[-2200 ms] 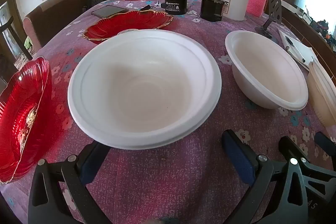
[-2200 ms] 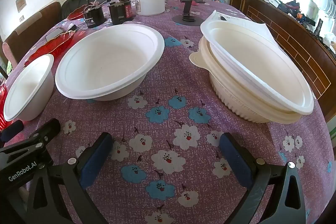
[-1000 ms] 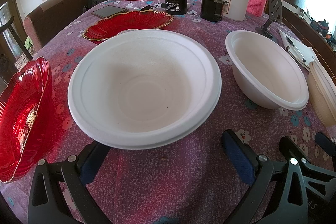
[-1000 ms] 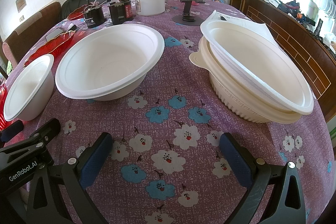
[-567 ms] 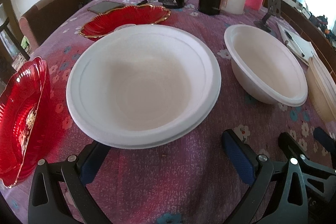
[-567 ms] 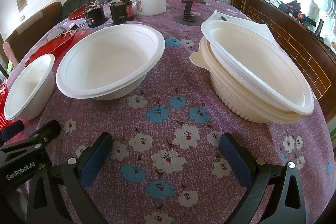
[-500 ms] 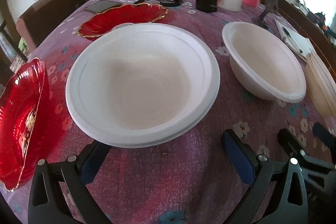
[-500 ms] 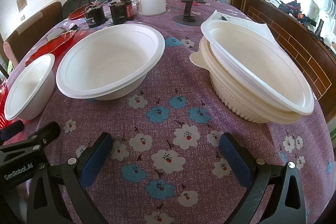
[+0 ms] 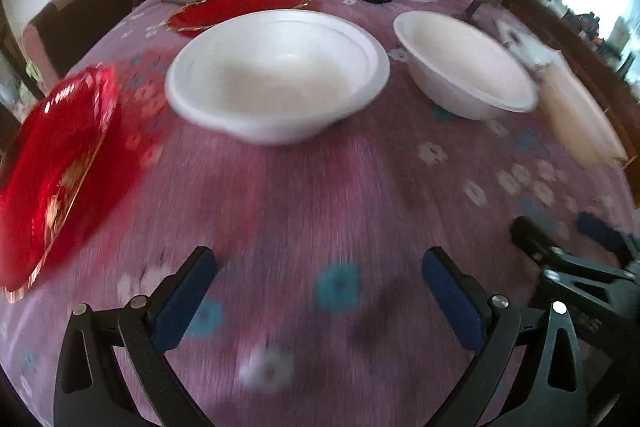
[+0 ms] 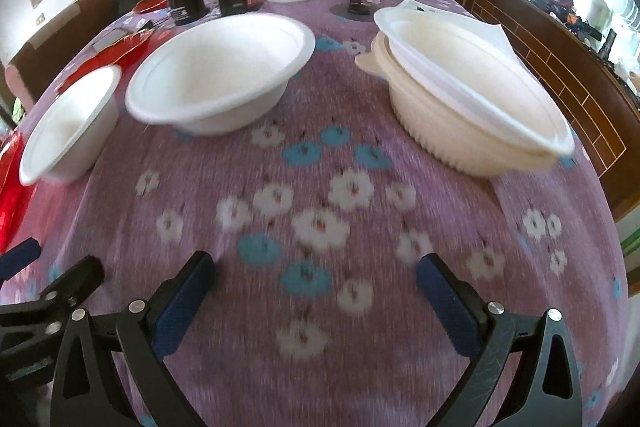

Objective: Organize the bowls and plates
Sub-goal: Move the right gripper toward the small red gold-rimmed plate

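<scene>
From the left wrist view, the left tongs are hanging wide apart over the purple flowered tabletop, holding nothing. The big white bowl is sitting ahead of them, near the middle of the tabletop. A second white bowl is sitting just beside it, toward the right edge. A red glass plate is lying at the left edge, and another red plate is lying behind the big bowl, toward the far edge. The picture is looking smeary, so small things are hard to tell.

From the right wrist view, the right tongs are also gaping wide with nothing between them. A cream bowl stack is sitting near the right edge, with a white bowl nested on top.

I am thinking the white bowls are going into that stack next. The bowls look light and thin. If the tongs are pinching a rim too hard, it could be bending or slipping out. A fast swing could be knocking the red glass plate off the left edge.
</scene>
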Demonstrator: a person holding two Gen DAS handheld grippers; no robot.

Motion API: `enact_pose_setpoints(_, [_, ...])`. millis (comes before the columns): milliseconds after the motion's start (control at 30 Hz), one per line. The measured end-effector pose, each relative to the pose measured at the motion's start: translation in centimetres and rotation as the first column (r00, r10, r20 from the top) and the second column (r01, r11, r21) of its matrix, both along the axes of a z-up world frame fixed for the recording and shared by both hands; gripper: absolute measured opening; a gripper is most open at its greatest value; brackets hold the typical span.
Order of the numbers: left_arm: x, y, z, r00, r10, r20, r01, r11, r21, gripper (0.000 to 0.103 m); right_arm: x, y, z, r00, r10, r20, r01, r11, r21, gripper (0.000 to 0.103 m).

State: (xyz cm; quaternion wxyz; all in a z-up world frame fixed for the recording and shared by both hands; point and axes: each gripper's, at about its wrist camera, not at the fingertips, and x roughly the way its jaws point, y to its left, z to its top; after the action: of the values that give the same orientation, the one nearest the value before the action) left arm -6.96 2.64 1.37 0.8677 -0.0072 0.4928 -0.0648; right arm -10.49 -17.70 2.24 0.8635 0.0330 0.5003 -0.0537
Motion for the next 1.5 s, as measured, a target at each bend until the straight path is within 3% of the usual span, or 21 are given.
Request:
enact_pose_setpoints(100, [-3.1, 2.0, 2.7, 0.993, 0.017, 0.119, -0.011, 0.999, -0.054, 0.102, -1.2, 0.1, 0.3, 0.999, 0.023, -0.029, -0.022, 1.000, 0.012, 0.102])
enact_pose_setpoints(167, [-6.1, 3.6, 6.2, 0.965, 0.026, 0.262, -0.010, 0.998, -0.064, 0.103, -2.2, 0.3, 0.8, 0.999, 0.028, -0.023, -0.028, 1.000, 0.012, 0.102])
enact_pose_setpoints(200, [-8.0, 4.6, 8.6, 0.936, 0.028, 0.352, -0.008, 0.998, -0.058, 0.103, -3.0, 0.4, 1.4, 1.000, 0.026, -0.002, -0.026, 1.000, 0.010, 0.102])
enact_pose_setpoints(300, [-12.0, 7.0, 14.1, 0.850, 0.034, 0.525, -0.018, 0.999, -0.035, 0.103, -5.1, 1.0, 4.9, 0.994, 0.044, 0.098, -0.044, 0.999, 0.000, 0.101])
enact_pose_setpoints(433, [-16.8, 10.5, 23.1, 0.696, 0.089, 0.712, -0.104, 0.994, -0.023, 0.103, -8.3, 2.0, 13.7, 0.951, 0.064, 0.304, -0.070, 0.997, 0.009, 0.101])
enact_pose_setpoints(467, [-17.5, 11.3, 25.1, 0.672, 0.103, 0.734, -0.122, 0.992, -0.028, 0.103, -8.8, 2.0, 15.8, 0.936, 0.066, 0.346, -0.077, 0.997, 0.019, 0.101])
enact_pose_setpoints(600, [-16.8, 13.2, 31.6, 0.641, 0.147, 0.753, -0.171, 0.984, -0.047, 0.103, -9.9, 2.4, 25.5, 0.859, 0.072, 0.507, -0.149, 0.982, 0.112, 0.101])
enact_pose_setpoints(667, [-15.7, 13.3, 33.3, 0.633, 0.130, 0.763, -0.173, 0.985, -0.024, 0.103, -9.1, 2.6, 28.5, 0.833, 0.096, 0.544, -0.218, 0.962, 0.165, 0.102])
enact_pose_setpoints(700, [-14.9, 13.1, 33.6, 0.637, 0.113, 0.762, -0.170, 0.985, -0.004, 0.103, -8.4, 2.8, 29.3, 0.828, 0.104, 0.551, -0.244, 0.952, 0.187, 0.102])
enact_pose_setpoints(767, [-12.7, 12.8, 32.5, 0.674, 0.095, 0.732, -0.166, 0.986, 0.024, 0.103, -6.6, 3.3, 28.9, 0.837, 0.110, 0.536, -0.256, 0.944, 0.207, 0.102])
enact_pose_setpoints(800, [-11.3, 12.4, 31.1, 0.705, 0.080, 0.704, -0.137, 0.990, 0.025, 0.103, -5.4, 3.8, 27.7, 0.853, 0.113, 0.510, -0.252, 0.944, 0.212, 0.102])
enact_pose_setpoints(900, [-8.8, 11.2, 25.9, 0.798, 0.054, 0.601, -0.063, 0.998, -0.007, 0.103, -2.7, 4.0, 22.3, 0.910, 0.101, 0.403, -0.222, 0.938, 0.266, 0.102])
enact_pose_setpoints(933, [-8.2, 10.9, 24.6, 0.818, 0.055, 0.573, -0.055, 0.998, -0.016, 0.103, -2.0, 3.8, 20.3, 0.927, 0.100, 0.362, -0.214, 0.933, 0.291, 0.102])
enact_pose_setpoints(967, [-6.4, 10.4, 22.4, 0.857, 0.055, 0.512, -0.046, 0.998, -0.032, 0.103, -1.3, 3.6, 18.3, 0.943, 0.096, 0.320, -0.201, 0.928, 0.313, 0.101])
enact_pose_setpoints(1033, [-3.6, 9.7, 18.8, 0.910, 0.043, 0.412, -0.022, 0.998, -0.055, 0.103, -0.1, 3.3, 14.8, 0.964, 0.089, 0.252, -0.176, 0.920, 0.350, 0.096])
enact_pose_setpoints(1067, [-2.5, 9.4, 17.5, 0.925, 0.034, 0.378, -0.009, 0.998, -0.066, 0.103, 0.3, 3.2, 13.1, 0.971, 0.089, 0.220, -0.167, 0.914, 0.370, 0.090])
enact_pose_setpoints(1167, [1.4, 8.7, 14.1, 0.959, 0.013, 0.284, 0.014, 0.996, -0.092, 0.103, 1.7, 3.2, 9.7, 0.985, 0.092, 0.149, -0.147, 0.896, 0.419, 0.080])
enact_pose_setpoints(1267, [4.5, 8.2, 12.2, 0.975, 0.011, 0.222, 0.011, 0.995, -0.096, 0.101, 2.9, 3.8, 8.3, 0.984, 0.110, 0.140, -0.162, 0.885, 0.437, 0.079])
enact_pose_setpoints(1333, [6.6, 8.0, 11.1, 0.984, 0.004, 0.177, 0.012, 0.996, -0.087, 0.083, 3.6, 4.6, 7.9, 0.982, 0.125, 0.139, -0.173, 0.889, 0.424, 0.079])
enact_pose_setpoints(1400, [8.3, 8.1, 9.8, 0.993, -0.003, 0.118, 0.015, 0.995, -0.098, 0.075, 4.4, 5.7, 7.4, 0.980, 0.147, 0.133, -0.190, 0.883, 0.429, 0.079])
enact_pose_setpoints(1500, [10.5, 8.3, 7.7, 0.999, 0.010, 0.048, -0.004, 0.994, -0.109, 0.075, 5.7, 7.2, 6.2, 0.979, 0.169, 0.117, -0.204, 0.867, 0.455, 0.076])
